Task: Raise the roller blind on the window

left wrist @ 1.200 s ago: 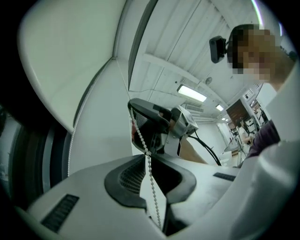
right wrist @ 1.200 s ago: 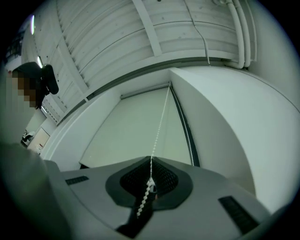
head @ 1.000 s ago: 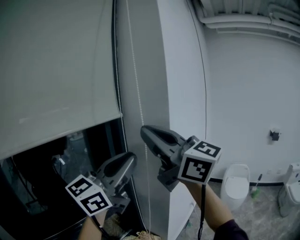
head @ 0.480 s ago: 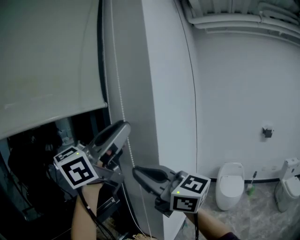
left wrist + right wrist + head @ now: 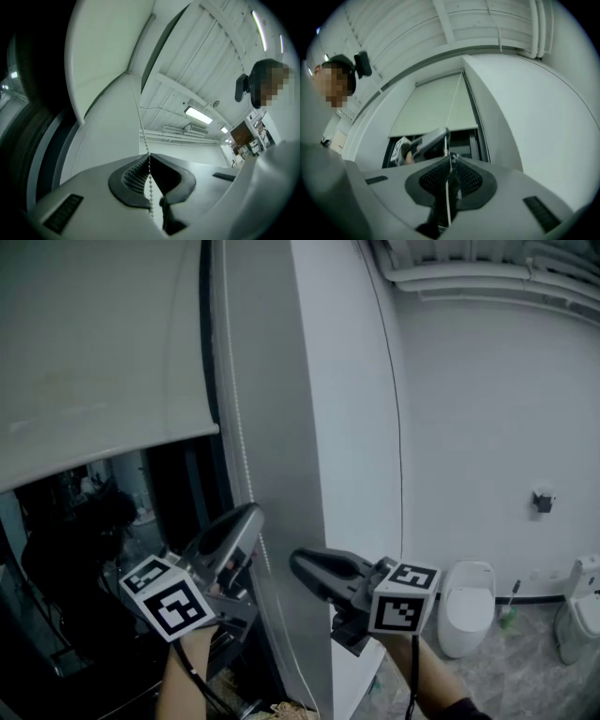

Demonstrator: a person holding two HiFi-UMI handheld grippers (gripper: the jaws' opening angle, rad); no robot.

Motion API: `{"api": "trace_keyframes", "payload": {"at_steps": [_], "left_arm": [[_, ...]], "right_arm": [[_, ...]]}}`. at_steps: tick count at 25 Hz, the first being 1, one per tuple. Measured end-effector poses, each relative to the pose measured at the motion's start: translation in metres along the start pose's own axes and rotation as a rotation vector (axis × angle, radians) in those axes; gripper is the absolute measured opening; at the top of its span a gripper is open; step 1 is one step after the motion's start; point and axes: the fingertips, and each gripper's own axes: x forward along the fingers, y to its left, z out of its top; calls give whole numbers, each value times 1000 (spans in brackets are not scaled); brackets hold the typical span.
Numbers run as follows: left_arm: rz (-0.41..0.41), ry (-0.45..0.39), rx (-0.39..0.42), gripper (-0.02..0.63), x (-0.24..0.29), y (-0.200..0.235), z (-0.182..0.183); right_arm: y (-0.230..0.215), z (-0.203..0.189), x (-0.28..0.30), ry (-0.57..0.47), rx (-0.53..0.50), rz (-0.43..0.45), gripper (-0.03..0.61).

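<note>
Left gripper (image 5: 251, 515) (image 5: 149, 157): over the last second it has risen from below the right gripper (image 5: 300, 564) (image 5: 451, 158) to a place on the bead chain (image 5: 240, 442) (image 5: 140, 123) above it, while the right gripper has come down the chain. The left jaws have just been closing. Their ribbed pads now meet on the chain, which runs between them and hangs out below. The right jaws are likewise pinched together on the chain, lower on the same strand, and the strand passes through their throat. Judgement: this is a hand-over-hand haul. The left gripper has taken a fresh grip high on the chain, so the right is free to let go and reach up, and the next downward pull should lift the blind further. The roller blind (image 5: 94, 352) hangs just left of the chain. Its bottom bar is well above both grippers and dark glass is exposed beneath it, so the blind is part raised and the task is not finished. The head camera has shifted, so I cannot say how far the bar has climbed within the second. Containers: none is handled. The only vessel in view is a toilet (image 5: 466, 607) on the floor well to the right of the chain, and its contents cannot be seen.
</note>
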Motion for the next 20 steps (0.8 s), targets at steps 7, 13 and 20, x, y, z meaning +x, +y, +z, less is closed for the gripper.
{"api": "trace_keyframes", "payload": {"at_steps": [7, 13, 20], "left_arm": [[4, 67, 43, 18, -20, -16, -53], [-8, 101, 35, 18, -29, -21, -72], [-10, 83, -31, 20, -50, -12, -80]], "right_arm": [[4, 98, 45, -163, 83, 100, 84], [21, 103, 79, -118, 41, 107, 83], [12, 95, 66, -131, -44, 14, 17]]}}
